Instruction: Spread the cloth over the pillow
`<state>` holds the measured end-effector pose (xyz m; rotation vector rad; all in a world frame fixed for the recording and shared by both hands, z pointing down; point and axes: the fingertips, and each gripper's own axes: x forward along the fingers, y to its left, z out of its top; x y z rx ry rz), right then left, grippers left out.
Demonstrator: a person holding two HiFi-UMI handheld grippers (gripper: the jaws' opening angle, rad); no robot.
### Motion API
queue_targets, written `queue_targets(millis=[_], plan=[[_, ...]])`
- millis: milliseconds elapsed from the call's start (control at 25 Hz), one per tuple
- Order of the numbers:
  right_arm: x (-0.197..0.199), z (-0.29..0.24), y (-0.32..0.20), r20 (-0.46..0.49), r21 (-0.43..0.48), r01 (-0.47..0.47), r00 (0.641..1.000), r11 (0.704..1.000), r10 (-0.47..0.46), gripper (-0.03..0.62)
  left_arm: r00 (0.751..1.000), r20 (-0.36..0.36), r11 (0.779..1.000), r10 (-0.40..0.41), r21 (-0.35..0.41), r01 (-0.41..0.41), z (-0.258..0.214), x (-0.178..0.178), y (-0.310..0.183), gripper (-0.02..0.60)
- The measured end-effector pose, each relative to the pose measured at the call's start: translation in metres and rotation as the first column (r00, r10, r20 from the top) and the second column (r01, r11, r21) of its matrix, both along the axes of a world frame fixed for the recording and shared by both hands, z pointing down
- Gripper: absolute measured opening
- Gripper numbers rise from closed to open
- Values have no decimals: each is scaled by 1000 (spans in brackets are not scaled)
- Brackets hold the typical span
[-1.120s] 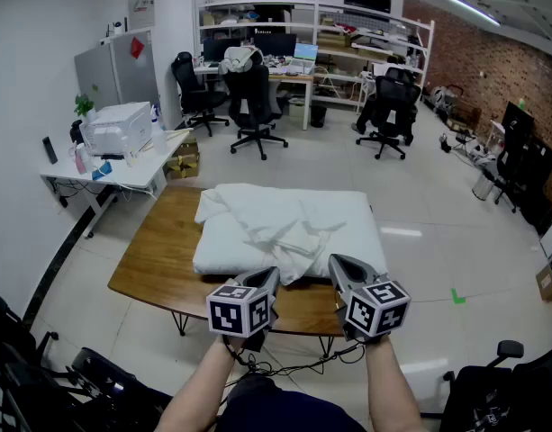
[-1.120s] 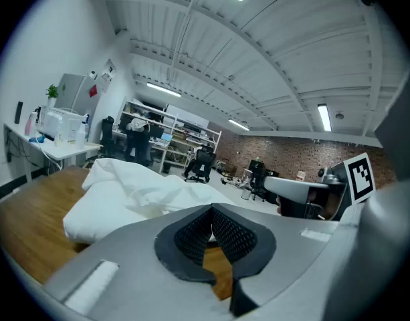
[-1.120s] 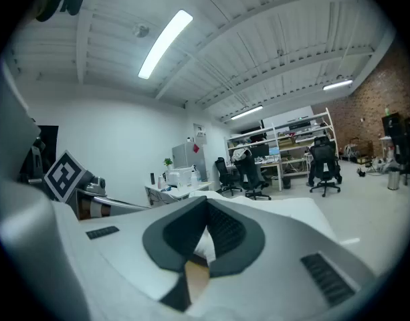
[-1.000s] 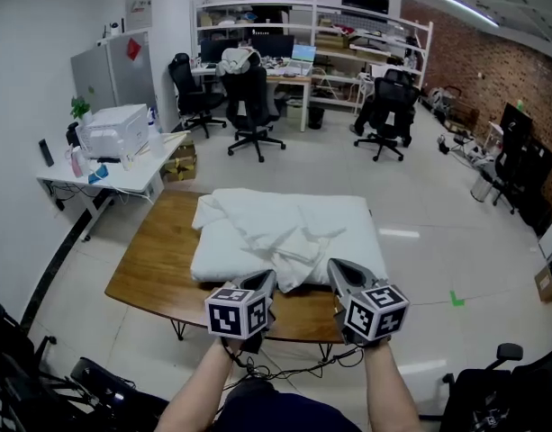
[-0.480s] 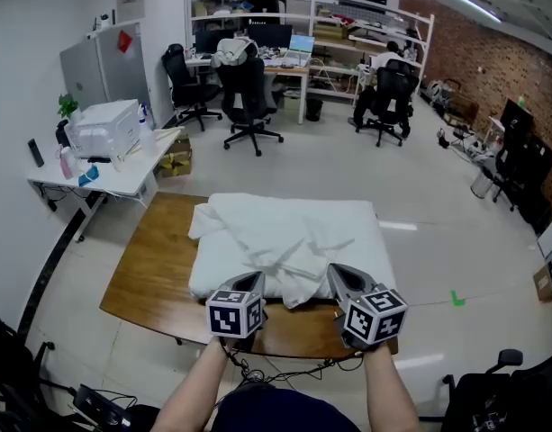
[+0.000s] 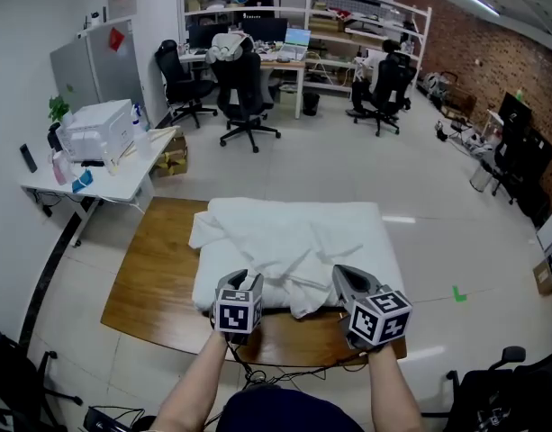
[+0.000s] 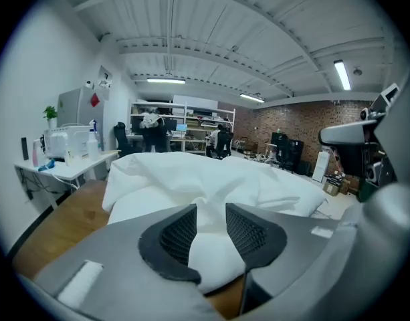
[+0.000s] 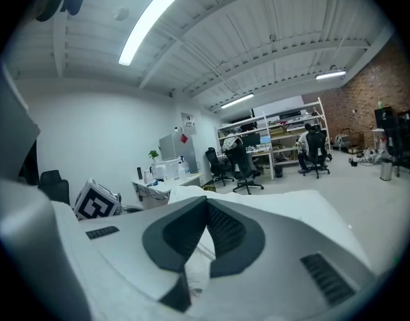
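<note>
The rumpled white cloth (image 6: 285,241), one only, lies bunched in folds on top of the one white rectangular pillow (image 6: 370,232), which rests on the one brown wooden worktop (image 6: 154,268). Of the two tongs, the left tongs (image 6: 248,279) at the pillow's near edge has its jaws parted, having just been opening, with white fabric showing in the gap but neither pad pressing on it. The right tongs (image 6: 343,275), near it on the same edge, is closed tight on a fold of the cloth.
</note>
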<state>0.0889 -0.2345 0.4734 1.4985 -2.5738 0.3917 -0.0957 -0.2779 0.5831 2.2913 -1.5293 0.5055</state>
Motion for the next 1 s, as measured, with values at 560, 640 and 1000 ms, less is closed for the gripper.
queue_targets(millis=[560,640,1000], plan=[[7,8,-6,-14,-31,-120,993,992,119,8,954,197,974,227,-76,-216,42,20,-35,182],[11,9,-4,-10,-32,-135,991,990,135,9,942,247,974,226,-84,-211,46,18,-36,117],[35,11,2,5,-43,-160,987,986,160,9,989,140,997,55,51,-63,-11,-15,-39,23]])
